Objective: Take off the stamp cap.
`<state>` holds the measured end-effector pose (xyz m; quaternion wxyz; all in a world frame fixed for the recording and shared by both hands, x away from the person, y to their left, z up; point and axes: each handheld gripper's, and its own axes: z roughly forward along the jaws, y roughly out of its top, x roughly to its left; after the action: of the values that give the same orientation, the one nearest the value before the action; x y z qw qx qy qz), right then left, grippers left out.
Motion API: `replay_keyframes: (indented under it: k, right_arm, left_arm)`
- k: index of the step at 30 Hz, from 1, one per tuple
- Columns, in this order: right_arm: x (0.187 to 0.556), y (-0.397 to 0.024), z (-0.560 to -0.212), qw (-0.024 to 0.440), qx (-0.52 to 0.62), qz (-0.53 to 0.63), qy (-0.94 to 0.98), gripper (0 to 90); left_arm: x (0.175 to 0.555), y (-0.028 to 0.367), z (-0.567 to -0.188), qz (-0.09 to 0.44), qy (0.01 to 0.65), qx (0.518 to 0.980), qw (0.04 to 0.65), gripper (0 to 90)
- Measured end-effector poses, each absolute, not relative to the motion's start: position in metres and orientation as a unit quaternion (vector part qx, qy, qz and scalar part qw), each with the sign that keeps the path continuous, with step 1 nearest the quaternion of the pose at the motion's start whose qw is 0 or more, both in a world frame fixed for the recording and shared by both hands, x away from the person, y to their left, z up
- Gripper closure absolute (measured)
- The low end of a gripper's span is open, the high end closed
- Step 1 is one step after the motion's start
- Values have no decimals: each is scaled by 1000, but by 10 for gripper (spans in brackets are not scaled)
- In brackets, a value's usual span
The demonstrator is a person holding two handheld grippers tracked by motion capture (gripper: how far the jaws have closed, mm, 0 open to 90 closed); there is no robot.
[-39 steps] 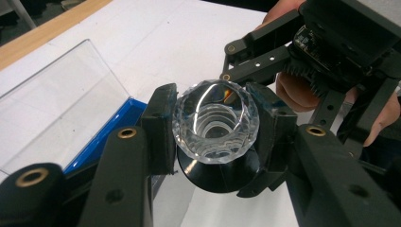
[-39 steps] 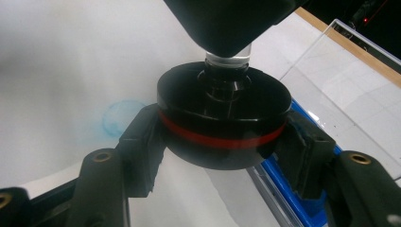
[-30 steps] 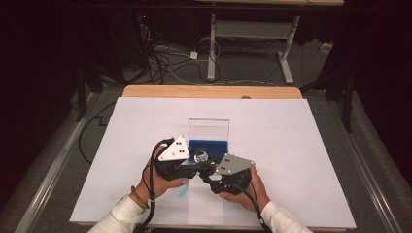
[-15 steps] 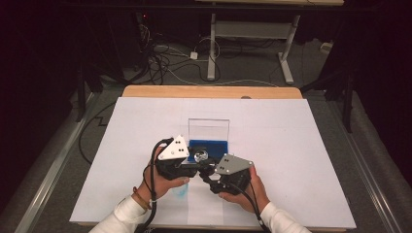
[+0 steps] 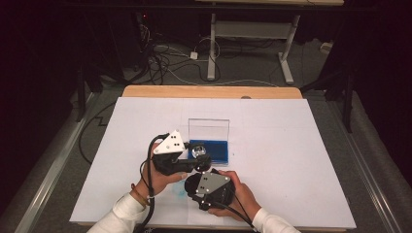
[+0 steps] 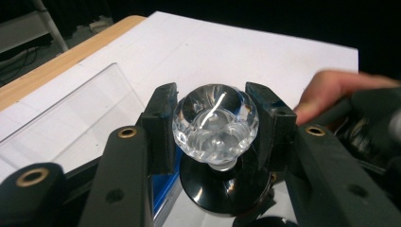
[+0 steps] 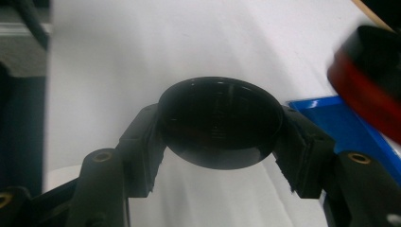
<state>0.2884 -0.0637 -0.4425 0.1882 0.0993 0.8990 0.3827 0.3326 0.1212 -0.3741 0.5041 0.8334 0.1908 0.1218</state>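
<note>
- Step in hand, as I judge it: taking apart or putting together a small two-part piece over the open case near the tabletop's middle, a little toward its near edge.
- The left claw [image 6: 215, 125] is clenched on a clear faceted crystal ball [image 6: 215, 124]. One jaw presses on each side of it, and it sits squarely between the pads.
- Below the ball there is a black round base [image 6: 226, 187], touching or just under its short neck; whether the two are joined I cannot tell.
- The right claw [image 7: 218, 142] is clenched on a black disc [image 7: 220, 122], gripped edge to edge, with its flat face turned toward the camera that rides on that claw.
- From the high view, the left claw [image 5: 197, 158] hangs over the case's blue tray [image 5: 218, 150]. The clear lid [image 5: 209, 128] stands upright behind it, toward the far edge of the tabletop [image 5: 291, 145].
- The right claw [image 5: 198, 175] holds its disc just beside the left one, on the near-edge side and apart from the tray.
- The next move seems to call for a steady left hold while the right brings the disc either clear of the ball or square under it. Faces must stay parallel, since glass can slip from hard pads.
- A blurred red-and-black object [image 7: 366, 71] shows at the right edge of the right gripper view; I cannot make out what it is.
</note>
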Motion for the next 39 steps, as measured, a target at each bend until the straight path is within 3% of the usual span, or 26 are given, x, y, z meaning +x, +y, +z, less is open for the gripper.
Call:
replay_keyframes:
  k: [14,39]
  right_arm:
    - [301,-100,-436,191,149,389,889,391]
    - [308,-170,-413,254,228,408,847,389]
  left_arm:
    - [336,138,-371,132,201,832,499,550]
    - [341,149,-382,157,213,852,452,549]
